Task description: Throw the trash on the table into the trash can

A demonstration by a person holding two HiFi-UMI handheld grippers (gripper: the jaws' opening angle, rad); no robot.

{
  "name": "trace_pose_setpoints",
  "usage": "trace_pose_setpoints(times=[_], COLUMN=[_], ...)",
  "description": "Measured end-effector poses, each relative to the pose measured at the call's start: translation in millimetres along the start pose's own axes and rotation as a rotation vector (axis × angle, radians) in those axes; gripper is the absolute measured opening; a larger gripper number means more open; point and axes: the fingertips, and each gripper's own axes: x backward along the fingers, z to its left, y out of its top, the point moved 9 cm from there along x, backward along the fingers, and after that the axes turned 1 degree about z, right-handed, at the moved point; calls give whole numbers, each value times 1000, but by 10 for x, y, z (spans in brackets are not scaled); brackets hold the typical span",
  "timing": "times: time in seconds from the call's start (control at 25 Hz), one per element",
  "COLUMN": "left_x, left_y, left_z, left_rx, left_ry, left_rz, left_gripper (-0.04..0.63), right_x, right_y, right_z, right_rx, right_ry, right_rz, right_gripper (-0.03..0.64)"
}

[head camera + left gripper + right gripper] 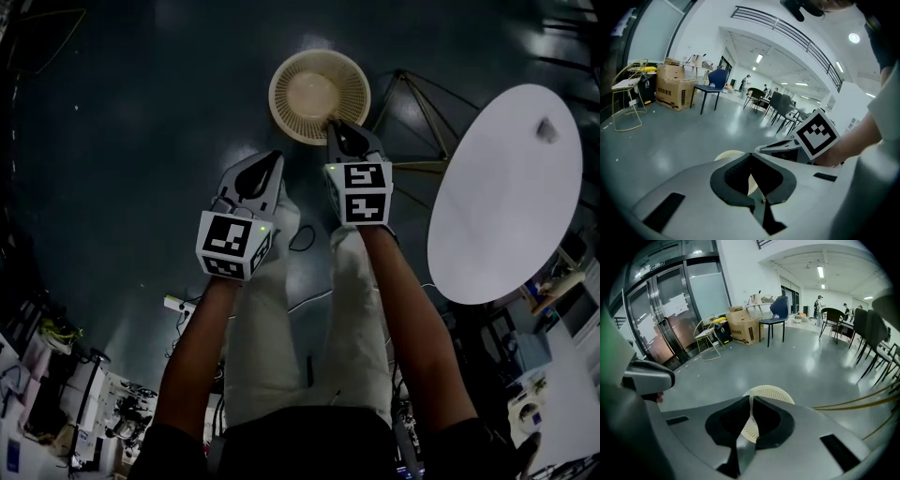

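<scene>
Lying near the rim of the white desk (497, 216), the trash (547, 129) is well apart from the can (319, 94) on the floor (141, 141); the left hand-held gripper (274, 157) and right hand-held gripper (334, 124) hang clenched, empty, by the can

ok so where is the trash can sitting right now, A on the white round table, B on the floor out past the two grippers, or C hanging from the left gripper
B: the head view shows the cream lattice trash can standing on the dark floor, off to the side of the white round table rather than on it.
</scene>
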Motion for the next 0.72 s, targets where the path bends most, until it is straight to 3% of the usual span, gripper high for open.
trace_pose_setpoints(times=[0.64,0.68,0.72], left_x=[-560,-569,-574], left_y=[-518,-535,-550], left_z=[468,482,493], left_rx=[18,19,20], left_ry=[-5,-2,0], left_rz=[53,55,57], left_gripper=[15,15,15], right_x=[-916,-948,-976], right_y=[-402,-419,-437], right_z=[-158,-168,-177], right_rx=[-17,-20,-23], right_ry=[-21,-18,-15], right_rz=[91,96,101], right_gripper=[37,45,98])
